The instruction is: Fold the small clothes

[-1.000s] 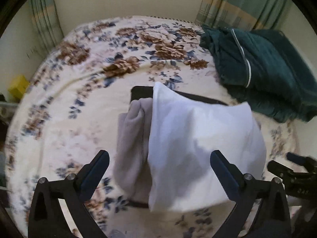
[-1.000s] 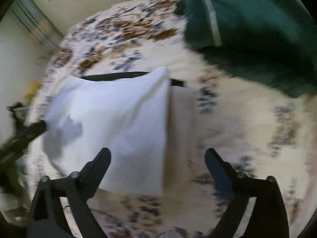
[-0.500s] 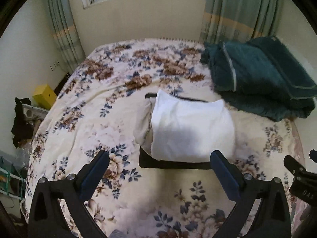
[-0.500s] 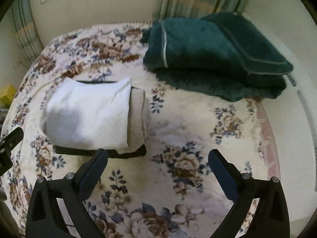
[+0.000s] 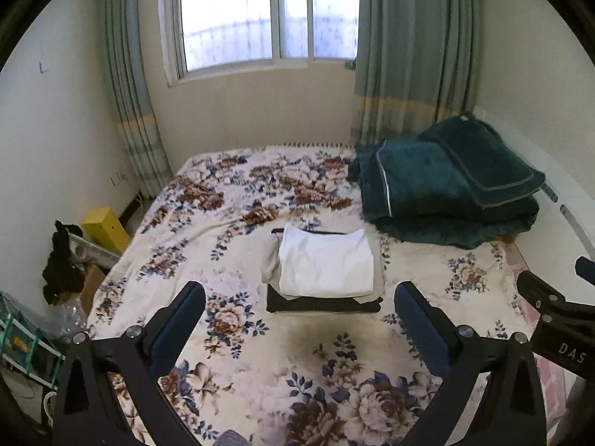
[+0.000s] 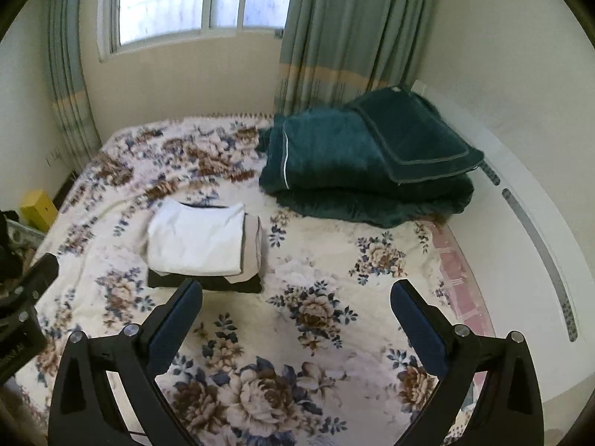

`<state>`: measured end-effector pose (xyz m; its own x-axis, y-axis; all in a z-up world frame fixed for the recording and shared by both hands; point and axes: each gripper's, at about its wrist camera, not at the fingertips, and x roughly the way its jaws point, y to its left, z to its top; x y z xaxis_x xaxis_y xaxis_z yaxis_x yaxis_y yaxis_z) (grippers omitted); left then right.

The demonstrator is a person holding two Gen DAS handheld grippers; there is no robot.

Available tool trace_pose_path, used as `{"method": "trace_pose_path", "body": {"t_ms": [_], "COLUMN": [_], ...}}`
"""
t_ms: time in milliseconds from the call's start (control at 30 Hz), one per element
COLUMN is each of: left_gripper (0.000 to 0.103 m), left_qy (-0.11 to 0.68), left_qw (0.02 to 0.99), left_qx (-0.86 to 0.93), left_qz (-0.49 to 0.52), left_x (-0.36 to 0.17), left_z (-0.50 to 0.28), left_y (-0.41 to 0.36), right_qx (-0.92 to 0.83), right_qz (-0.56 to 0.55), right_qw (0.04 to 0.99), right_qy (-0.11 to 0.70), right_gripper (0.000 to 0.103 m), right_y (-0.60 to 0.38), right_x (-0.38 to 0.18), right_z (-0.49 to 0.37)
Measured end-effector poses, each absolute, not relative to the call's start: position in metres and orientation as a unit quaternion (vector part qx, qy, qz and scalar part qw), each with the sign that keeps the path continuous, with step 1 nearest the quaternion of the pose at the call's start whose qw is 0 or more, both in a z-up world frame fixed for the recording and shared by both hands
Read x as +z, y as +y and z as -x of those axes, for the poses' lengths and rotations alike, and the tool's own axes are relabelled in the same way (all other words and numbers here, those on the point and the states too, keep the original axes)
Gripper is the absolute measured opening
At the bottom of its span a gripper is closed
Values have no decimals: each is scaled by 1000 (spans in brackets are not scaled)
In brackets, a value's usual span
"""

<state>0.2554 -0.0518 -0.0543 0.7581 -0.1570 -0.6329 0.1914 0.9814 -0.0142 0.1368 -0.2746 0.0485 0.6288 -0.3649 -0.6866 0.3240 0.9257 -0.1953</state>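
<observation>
A stack of folded clothes lies on the floral bedspread (image 5: 230, 252): a white garment (image 5: 325, 264) on top, a beige one (image 5: 270, 260) under it, a black one (image 5: 323, 304) at the bottom. The same stack shows in the right wrist view, with the white garment (image 6: 195, 238) on top. My left gripper (image 5: 299, 319) is open and empty, held back above the bed's near part. My right gripper (image 6: 295, 316) is open and empty, to the right of the stack. The right gripper's body (image 5: 557, 319) shows at the left view's right edge.
A folded dark green blanket (image 5: 446, 193) lies at the bed's far right corner, also in the right view (image 6: 364, 163). A white headboard (image 6: 528, 215) runs along the right. A yellow box (image 5: 104, 226), dark clothes (image 5: 61, 264) and a shelf sit left of the bed. Window and curtains behind.
Both grippers have pulled back and up from the stack; it now looks small and far. The folded clothes lie still, let go.
</observation>
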Motion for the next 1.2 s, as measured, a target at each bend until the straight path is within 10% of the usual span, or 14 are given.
{"method": "trace_pose_path", "body": {"t_ms": [1200], "left_gripper": [103], "left_qy": [261], "left_qw": [963], "left_qx": [-71], "left_qz": [-10], "left_x": [30], "left_z": [-112], "left_y": [-26], "right_qx": [-139], "right_qz": [35], "right_qw": [946], "right_qy": [289], "right_gripper": [103], "right_y": [-228], "right_x": [192], "right_z": [46]}}
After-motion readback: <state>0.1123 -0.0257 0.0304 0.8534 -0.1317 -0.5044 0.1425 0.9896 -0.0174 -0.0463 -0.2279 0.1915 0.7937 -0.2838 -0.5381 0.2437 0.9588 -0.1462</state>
